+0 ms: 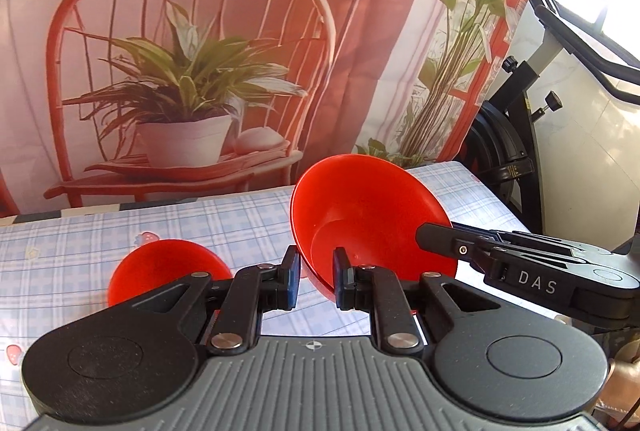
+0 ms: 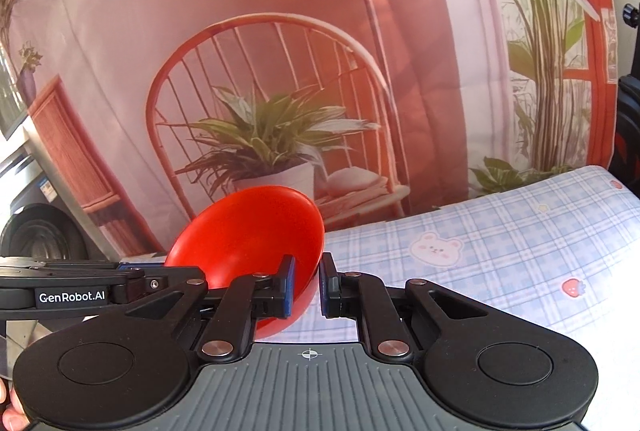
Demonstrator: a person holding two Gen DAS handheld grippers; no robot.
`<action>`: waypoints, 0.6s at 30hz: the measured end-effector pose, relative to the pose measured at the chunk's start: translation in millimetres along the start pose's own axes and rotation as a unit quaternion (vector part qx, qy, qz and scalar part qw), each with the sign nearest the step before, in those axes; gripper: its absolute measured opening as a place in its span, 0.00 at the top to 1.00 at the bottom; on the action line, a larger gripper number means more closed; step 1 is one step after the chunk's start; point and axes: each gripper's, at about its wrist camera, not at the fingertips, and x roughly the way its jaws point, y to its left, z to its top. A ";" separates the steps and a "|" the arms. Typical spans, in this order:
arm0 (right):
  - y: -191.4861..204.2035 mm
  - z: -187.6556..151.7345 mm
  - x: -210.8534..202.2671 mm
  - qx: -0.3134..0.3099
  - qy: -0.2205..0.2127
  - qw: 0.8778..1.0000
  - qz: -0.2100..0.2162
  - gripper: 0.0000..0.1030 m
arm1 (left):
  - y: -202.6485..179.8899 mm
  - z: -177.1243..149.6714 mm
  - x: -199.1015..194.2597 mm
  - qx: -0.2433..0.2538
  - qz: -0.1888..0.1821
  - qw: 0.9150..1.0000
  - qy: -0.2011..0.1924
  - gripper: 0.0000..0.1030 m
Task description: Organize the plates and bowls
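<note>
You hold one red bowl point(image 1: 372, 219) between two claws, lifted off the counter point(image 1: 200, 227) and tipped so its hollow faces the left wrist camera. In that view the bowl fills the lower middle of the frame. Your left claw point(image 1: 317, 281) is narrowed onto the bowl's near rim, one pad inside and one outside. Your right claw point(image 2: 307, 285) pinches the opposite rim the same way; in the left view it reaches in from the lower right edge.

The bowl looks like thin, smooth plastic: probably light, stiff enough to keep its shape, and slick at the lip. The rim is the sensible place to hold, since the curved wall gives the pads little else to bite on. A loose pinch could let it swivel.

The bowl appears empty. A second red bowl point(image 1: 168, 267) sits low and left in the left view, on the checked cloth, partly hidden behind your left claw; its contents cannot be seen.
</note>
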 end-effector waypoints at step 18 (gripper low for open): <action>82.4 -19.6 86.8 -0.042 0.079 0.996 0.029 0.88 | 107.3 -17.7 -19.3 -0.055 0.047 0.997 -0.001 0.83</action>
